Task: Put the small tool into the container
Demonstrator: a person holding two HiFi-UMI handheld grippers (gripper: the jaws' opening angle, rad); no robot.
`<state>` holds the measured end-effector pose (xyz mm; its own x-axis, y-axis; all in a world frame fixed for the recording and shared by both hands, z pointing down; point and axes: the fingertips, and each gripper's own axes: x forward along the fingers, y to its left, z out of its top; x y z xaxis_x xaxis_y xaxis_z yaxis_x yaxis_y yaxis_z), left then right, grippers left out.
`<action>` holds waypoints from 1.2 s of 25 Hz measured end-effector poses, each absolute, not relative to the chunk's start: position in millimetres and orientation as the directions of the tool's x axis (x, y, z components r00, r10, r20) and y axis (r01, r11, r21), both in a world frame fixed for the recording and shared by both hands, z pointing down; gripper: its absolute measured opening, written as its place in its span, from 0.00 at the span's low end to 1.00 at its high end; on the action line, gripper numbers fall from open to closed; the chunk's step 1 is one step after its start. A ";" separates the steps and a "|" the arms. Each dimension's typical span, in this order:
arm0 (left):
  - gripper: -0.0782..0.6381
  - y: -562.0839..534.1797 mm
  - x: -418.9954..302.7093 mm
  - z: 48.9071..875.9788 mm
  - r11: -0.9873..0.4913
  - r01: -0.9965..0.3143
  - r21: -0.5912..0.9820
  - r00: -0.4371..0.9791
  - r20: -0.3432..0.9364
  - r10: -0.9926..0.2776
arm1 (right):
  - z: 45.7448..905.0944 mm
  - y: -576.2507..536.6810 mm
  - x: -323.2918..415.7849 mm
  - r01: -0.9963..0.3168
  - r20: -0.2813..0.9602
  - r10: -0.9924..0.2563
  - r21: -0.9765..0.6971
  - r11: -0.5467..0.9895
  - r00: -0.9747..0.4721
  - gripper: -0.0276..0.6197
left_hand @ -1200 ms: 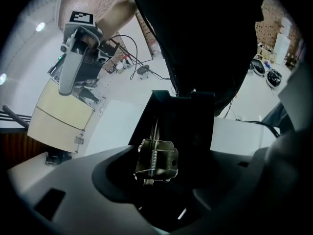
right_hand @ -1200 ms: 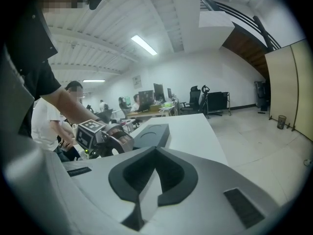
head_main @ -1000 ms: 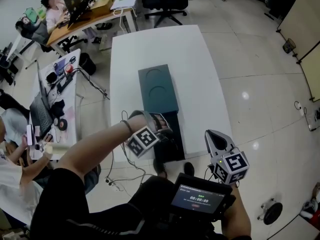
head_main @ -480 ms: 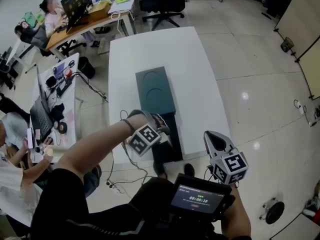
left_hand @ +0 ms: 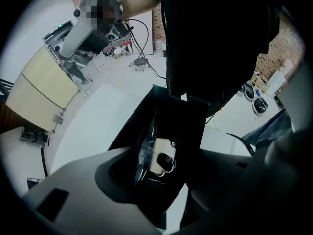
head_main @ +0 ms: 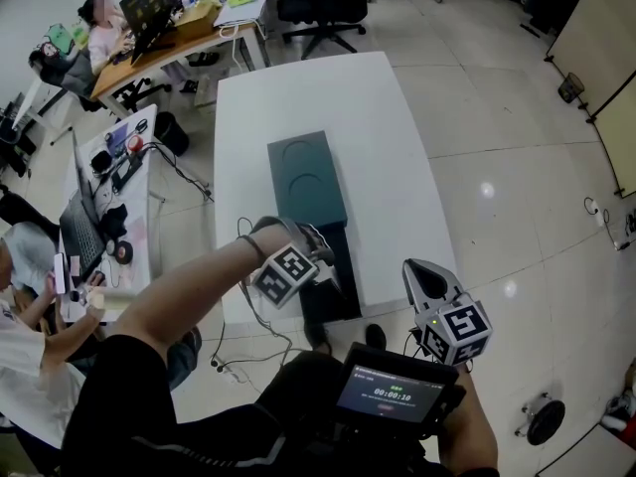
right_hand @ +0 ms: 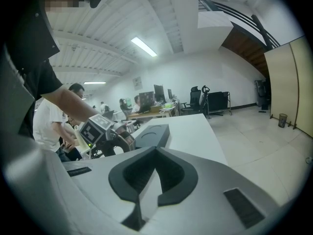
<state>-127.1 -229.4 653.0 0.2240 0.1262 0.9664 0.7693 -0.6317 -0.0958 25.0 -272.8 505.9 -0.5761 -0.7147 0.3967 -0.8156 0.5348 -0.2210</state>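
the jaws of the left hand-held gripper (head_main: pixel 323 264) have just been narrowed slightly yet are seen released, with the small tool (left_hand: pixel 159 158) between them already laid in the container (left_hand: pixel 134 119), so only withdrawal is judged left.

container (head_main: pixel 343 288) on tabletop (head_main: pixel 390 137), at near edge | lid (head_main: pixel 308 179) directly behind container, mid-tabletop | small tool (left_hand: pixel 157 159) inside container | office chair (head_main: pixel 323 3) beyond far end
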 end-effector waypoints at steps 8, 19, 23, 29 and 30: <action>0.33 -232.2 -123.8 660.7 -0.639 0.757 -0.139 0.259 0.961 0.099 | 505.4 -271.1 27.5 -0.807 0.409 -0.699 -0.221 0.548 -0.586 0.08; 0.32 -225.4 -117.7 659.8 -0.626 0.767 -0.141 0.219 0.975 0.048 | 495.8 -263.6 41.3 -0.807 0.385 -0.711 -0.217 0.550 -0.588 0.08; 0.32 -224.3 -115.4 652.7 -0.657 0.745 -0.112 0.208 0.976 0.070 | 489.7 -260.9 40.3 -0.797 0.384 -0.701 -0.224 0.561 -0.601 0.08; 0.32 -215.3 -112.0 628.5 -0.722 0.678 -0.138 0.260 0.964 0.060 | 479.6 -249.6 46.8 -0.784 0.368 -0.695 -0.224 0.578 -0.618 0.08; 0.32 -215.9 -109.7 620.8 -0.747 0.645 -0.160 0.289 0.956 0.045 | 477.6 -247.8 49.0 -0.783 0.364 -0.696 -0.222 0.581 -0.619 0.08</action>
<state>-109.7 -215.9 620.8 0.2895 0.0453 0.9561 0.6454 -0.7469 -0.1600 49.0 -247.8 477.6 -0.6194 -0.6956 0.3640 -0.7831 0.5808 -0.2224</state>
